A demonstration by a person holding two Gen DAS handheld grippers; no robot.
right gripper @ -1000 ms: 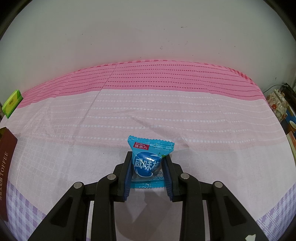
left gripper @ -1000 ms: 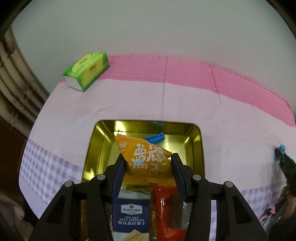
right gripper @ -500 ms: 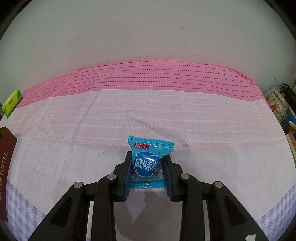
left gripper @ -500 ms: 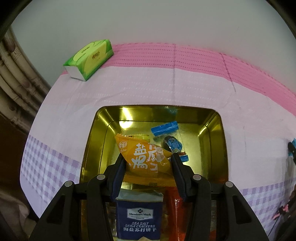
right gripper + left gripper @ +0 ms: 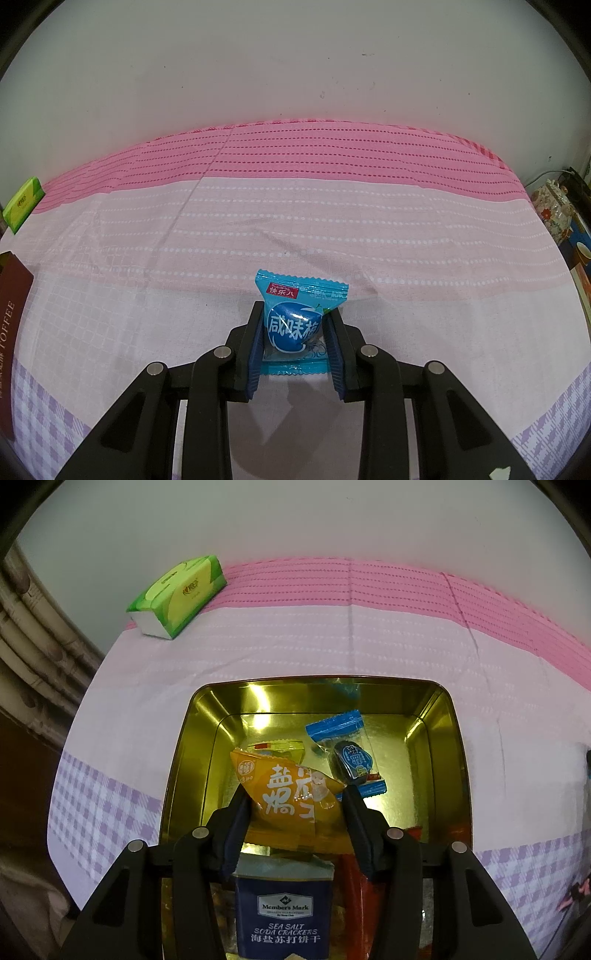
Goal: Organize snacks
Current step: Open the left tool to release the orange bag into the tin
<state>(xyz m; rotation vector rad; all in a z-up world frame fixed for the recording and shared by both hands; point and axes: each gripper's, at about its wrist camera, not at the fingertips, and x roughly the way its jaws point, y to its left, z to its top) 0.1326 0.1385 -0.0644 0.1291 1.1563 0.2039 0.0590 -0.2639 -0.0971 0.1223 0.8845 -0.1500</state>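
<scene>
Tin (image 5: pixel 184 760) fills more of my left view than a second ago. My left gripper (image 5: pixel 295 805) has sunk toward it, pinching the orange snack packet (image 5: pixel 291 794) over its floor. My right gripper (image 5: pixel 295 332) stays put, clamping the blue candy (image 5: pixel 291 325) above the tablecloth (image 5: pixel 369 229).

green tissue pack (image 5: pixel 177 594) at far left corner of cloth, by wall | pink, white and lilac-check tablecloth (image 5: pixel 332 221) covers table | floral ceramic pot, possibly a teapot (image 5: pixel 554 203), off right edge, partly cut off | white wall (image 5: pixel 295 74) behind
</scene>
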